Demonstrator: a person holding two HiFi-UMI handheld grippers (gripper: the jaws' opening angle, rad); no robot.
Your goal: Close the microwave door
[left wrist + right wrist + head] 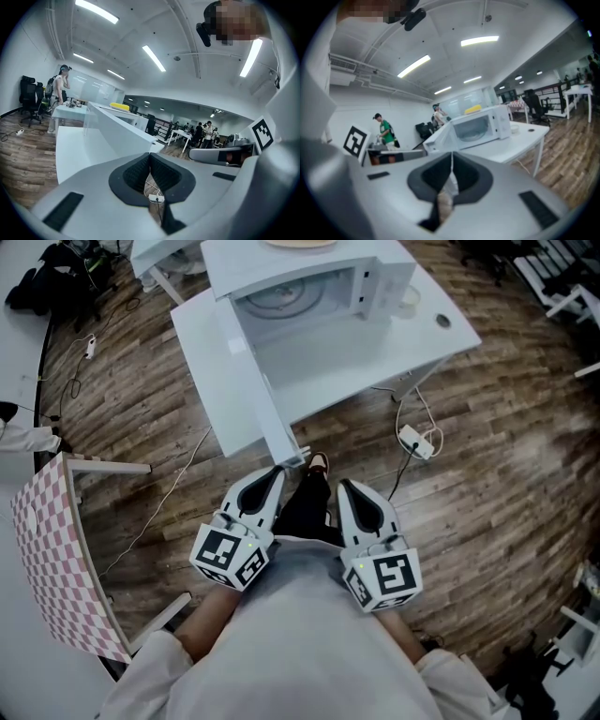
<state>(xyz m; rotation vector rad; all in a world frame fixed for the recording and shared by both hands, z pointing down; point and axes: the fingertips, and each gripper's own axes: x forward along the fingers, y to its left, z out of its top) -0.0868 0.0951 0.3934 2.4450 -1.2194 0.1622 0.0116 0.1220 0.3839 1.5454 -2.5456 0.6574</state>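
Both claws are pressed together and pinch nothing. The left claw [274,474] and the right claw [346,487] hang side by side at the person's waist, well short of the microwave [309,282], and neither touches anything. In each gripper view only floor shows through the slit under the shut tips.

The microwave door [255,376] stands wide open. It is hinged on the microwave's left and swung out toward the person, so its free edge is the part of the microwave nearest the left claw. The cavity and its turntable are bare to view.

Several things could go wrong from here:

- **Slipping off the door:** a shut claw is a narrow, hard point. Pushed at a slant against the smooth outer face, it could skid off the free edge and leave the door half shut.
- **A slam or a shift:** too sharp a shove could slam the door, or slide the whole microwave back along the white surface [394,348].
- **The load on top:** a jolt could shift the yellow thing [472,108] lying on top of the microwave (I cannot tell what it is).
- **The cable on the floor:** a power strip [414,440] and its cable lie on the floor in front of the microwave, to its right. A step forward on that side could snag them.
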